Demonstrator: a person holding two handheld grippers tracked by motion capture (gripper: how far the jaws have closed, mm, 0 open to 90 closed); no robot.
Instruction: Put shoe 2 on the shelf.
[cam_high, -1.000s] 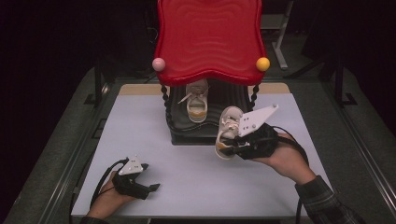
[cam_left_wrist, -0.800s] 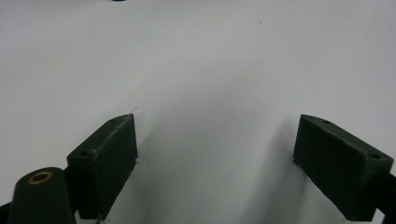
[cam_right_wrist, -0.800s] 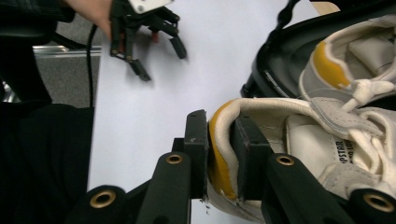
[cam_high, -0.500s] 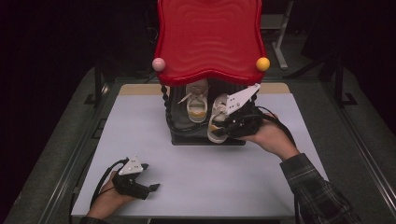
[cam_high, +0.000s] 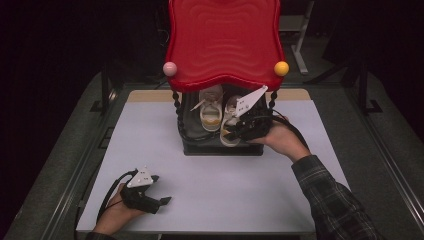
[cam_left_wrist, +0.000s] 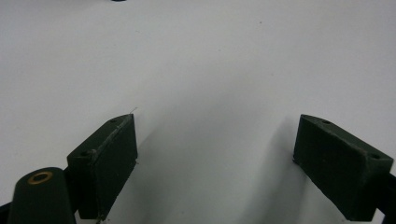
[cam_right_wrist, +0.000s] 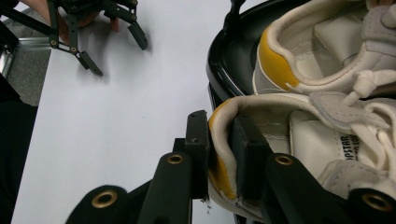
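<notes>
The right gripper (cam_right_wrist: 220, 154) is pinching the heel wall of a white shoe (cam_right_wrist: 327, 140), one jaw sitting outside the yellow heel patch and the other inside the collar. This shoe is lying over the rim of a black tray (cam_right_wrist: 219, 56), beside a second shoe (cam_right_wrist: 327, 42) resting deeper inside it. Farther off, at the white table's (cam_right_wrist: 116, 107) edge, the left gripper (cam_right_wrist: 114, 49) is resting in a hand (cam_right_wrist: 79, 14), its jaws spread apart.
</notes>
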